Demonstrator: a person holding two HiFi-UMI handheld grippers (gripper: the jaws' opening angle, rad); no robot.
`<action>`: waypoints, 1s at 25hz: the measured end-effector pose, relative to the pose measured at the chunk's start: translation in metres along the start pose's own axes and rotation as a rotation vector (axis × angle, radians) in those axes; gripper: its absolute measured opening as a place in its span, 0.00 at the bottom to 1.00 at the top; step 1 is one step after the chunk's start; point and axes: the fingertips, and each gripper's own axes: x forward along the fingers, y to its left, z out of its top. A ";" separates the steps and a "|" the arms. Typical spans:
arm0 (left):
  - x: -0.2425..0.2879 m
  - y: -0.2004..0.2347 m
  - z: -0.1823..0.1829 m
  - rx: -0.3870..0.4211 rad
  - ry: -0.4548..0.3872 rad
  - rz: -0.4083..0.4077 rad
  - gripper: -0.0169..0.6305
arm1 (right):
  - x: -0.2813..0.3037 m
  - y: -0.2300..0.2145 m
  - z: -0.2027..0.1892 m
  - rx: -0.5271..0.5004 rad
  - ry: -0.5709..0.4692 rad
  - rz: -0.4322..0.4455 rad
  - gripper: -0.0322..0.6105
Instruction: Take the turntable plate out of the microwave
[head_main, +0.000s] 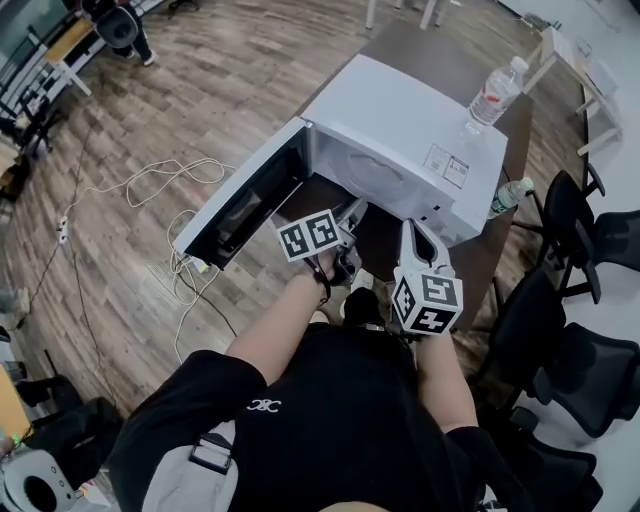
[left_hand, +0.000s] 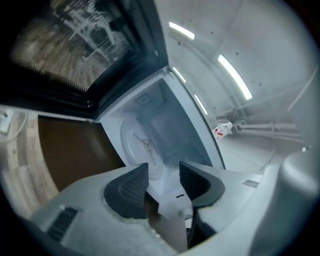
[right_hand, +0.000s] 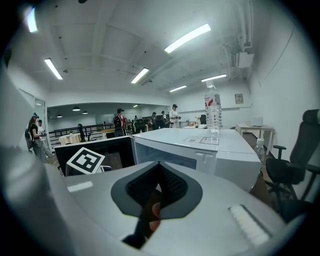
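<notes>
The white microwave (head_main: 400, 140) stands on a dark table with its door (head_main: 245, 195) swung wide open to the left. In the left gripper view the round glass turntable plate (left_hand: 142, 145) lies inside the cavity, straight ahead of the jaws. My left gripper (left_hand: 164, 172) is open with nothing between its pads, and it sits at the cavity mouth (head_main: 352, 215). My right gripper (right_hand: 159, 167) is shut and empty, its pads together. It hangs in front of the microwave's right half (head_main: 412, 232), and it looks at the oven front (right_hand: 200, 150).
A water bottle (head_main: 497, 92) stands on the microwave's top, and a second bottle (head_main: 512, 195) is on the table beside it. Black office chairs (head_main: 570, 300) crowd the right side. White cables (head_main: 170, 190) trail over the wooden floor at left.
</notes>
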 end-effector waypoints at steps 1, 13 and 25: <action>0.006 0.004 0.000 -0.057 -0.003 -0.011 0.35 | 0.001 -0.001 0.001 -0.004 0.001 0.000 0.06; 0.059 0.049 -0.003 -0.440 -0.037 -0.033 0.35 | 0.026 -0.017 -0.002 -0.014 0.041 0.034 0.06; 0.074 0.064 0.000 -0.542 -0.072 -0.035 0.29 | 0.046 -0.022 -0.009 -0.033 0.085 0.063 0.06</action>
